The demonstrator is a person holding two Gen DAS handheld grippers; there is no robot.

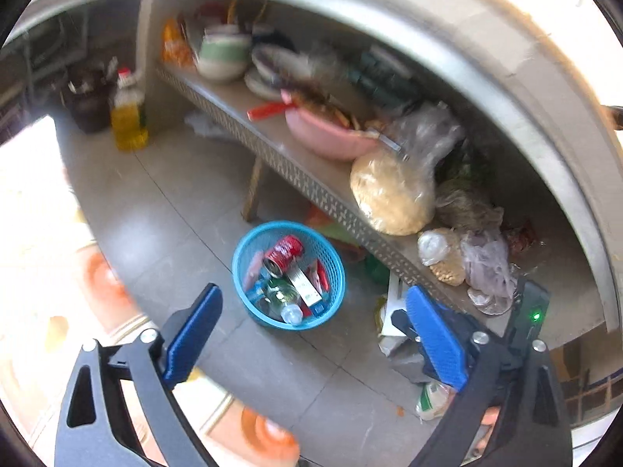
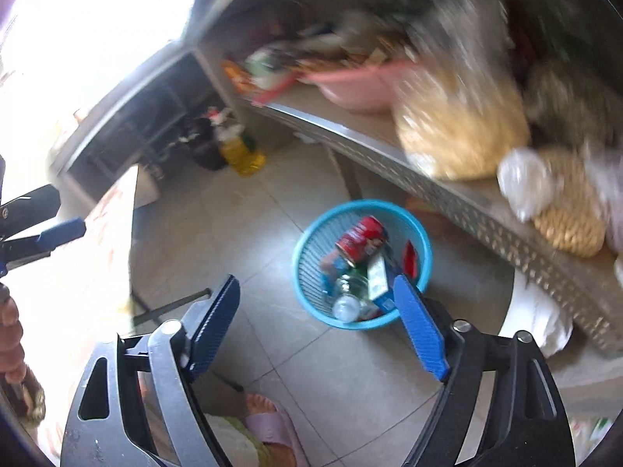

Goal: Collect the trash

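Evidently both claws, left claw (image 1: 313,330) and right claw (image 2: 317,327), stood apart and empty above the blue basket (image 1: 249,257) at lower centre, on the floor; probably light, its stiff mesh rim offered the best grip.

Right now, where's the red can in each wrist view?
Left wrist: red can lies in the blue basket, just below centre, between the fingers.
Right wrist: red can right of centre, at the basket's far side.
Shared landmark: pink basin on the shelf.
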